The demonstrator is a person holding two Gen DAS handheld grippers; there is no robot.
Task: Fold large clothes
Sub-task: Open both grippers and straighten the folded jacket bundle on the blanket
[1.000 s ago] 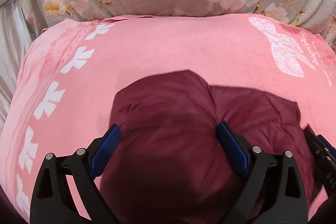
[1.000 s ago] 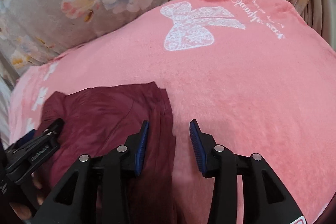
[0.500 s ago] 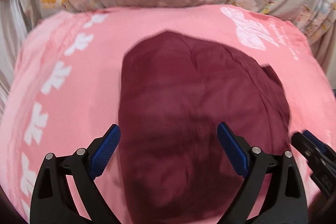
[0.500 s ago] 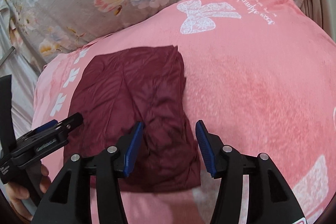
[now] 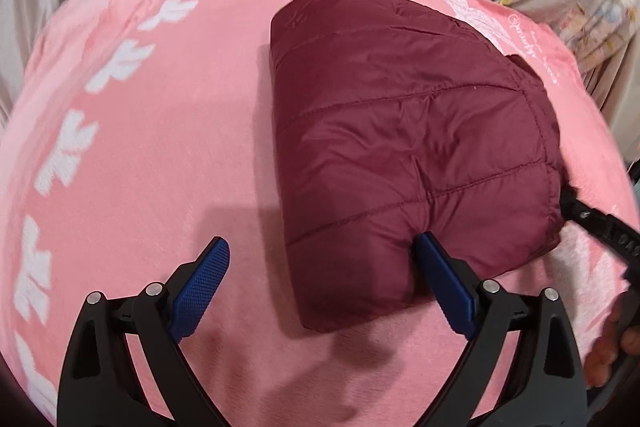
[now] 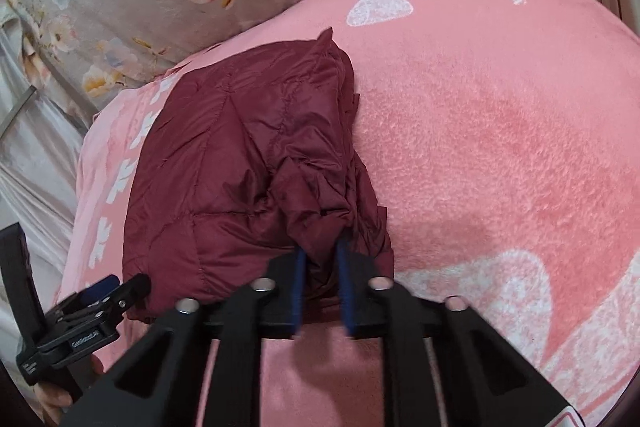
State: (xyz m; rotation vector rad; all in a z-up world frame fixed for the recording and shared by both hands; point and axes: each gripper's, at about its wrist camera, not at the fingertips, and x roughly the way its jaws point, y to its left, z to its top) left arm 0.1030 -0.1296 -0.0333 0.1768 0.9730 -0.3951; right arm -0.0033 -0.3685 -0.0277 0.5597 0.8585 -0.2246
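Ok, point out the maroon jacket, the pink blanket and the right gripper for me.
maroon jacket (image 5: 408, 131), left wrist view, on its quilted top panel.
pink blanket (image 6: 500, 131), right wrist view, on bare plush right of the jacket.
right gripper (image 6: 322, 259), right wrist view, between its fingertips, pinched on the jacket's edge.

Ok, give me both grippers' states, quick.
Left gripper: open, holding nothing; one pad touches the maroon jacket.
Right gripper: jaws just closed, shut on the maroon jacket's bunched edge.

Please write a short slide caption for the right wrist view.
Right gripper shut on the near edge of a folded maroon quilted jacket lying on a pink blanket.
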